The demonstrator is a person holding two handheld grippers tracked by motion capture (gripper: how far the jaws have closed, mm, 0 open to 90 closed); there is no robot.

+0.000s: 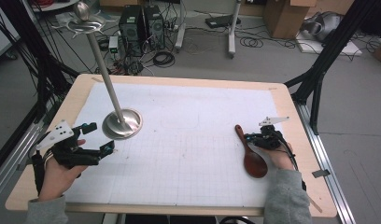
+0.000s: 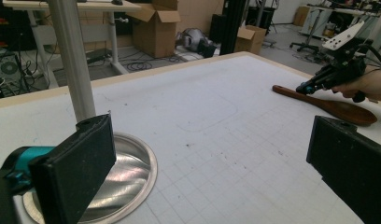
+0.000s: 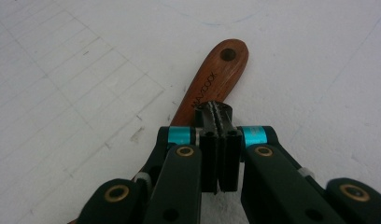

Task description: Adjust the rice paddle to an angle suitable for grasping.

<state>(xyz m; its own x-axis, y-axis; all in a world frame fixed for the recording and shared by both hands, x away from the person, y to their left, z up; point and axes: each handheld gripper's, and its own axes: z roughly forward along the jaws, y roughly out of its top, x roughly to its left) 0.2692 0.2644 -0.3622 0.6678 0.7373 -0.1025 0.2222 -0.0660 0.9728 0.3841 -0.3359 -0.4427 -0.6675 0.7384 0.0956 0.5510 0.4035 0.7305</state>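
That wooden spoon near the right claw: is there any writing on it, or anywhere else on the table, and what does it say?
"MAJDOCK", as best it reads: dark letters along the handle of the wooden spoon; the middle letters are blurred, so the spelling is uncertain.
The white gridded mat bears only lines, no words or numbers.
Nothing readable on the metal stand.
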